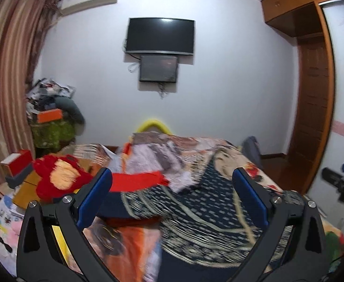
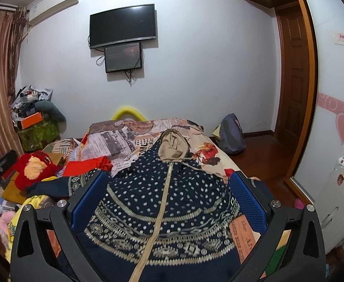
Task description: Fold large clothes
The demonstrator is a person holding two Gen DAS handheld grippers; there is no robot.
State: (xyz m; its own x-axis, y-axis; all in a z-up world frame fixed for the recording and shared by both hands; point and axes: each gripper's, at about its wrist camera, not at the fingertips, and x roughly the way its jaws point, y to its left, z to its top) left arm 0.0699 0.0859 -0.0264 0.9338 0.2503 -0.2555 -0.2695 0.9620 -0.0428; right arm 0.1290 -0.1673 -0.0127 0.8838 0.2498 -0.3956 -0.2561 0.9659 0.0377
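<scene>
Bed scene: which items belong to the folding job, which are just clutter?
Job:
navy hoodie, spread zipper-up on the bed
left gripper, jaws open
right gripper, jaws open

Clutter:
red plush
red cloth
backpack
orange box
TV

A bed (image 2: 207,150) covered with a printed patchwork bedspread carries a navy hooded garment (image 2: 172,202) with cream dots, patterned bands and a beige zip, spread flat, hood away. A red cloth (image 2: 87,165) lies beside its left sleeve.
</scene>
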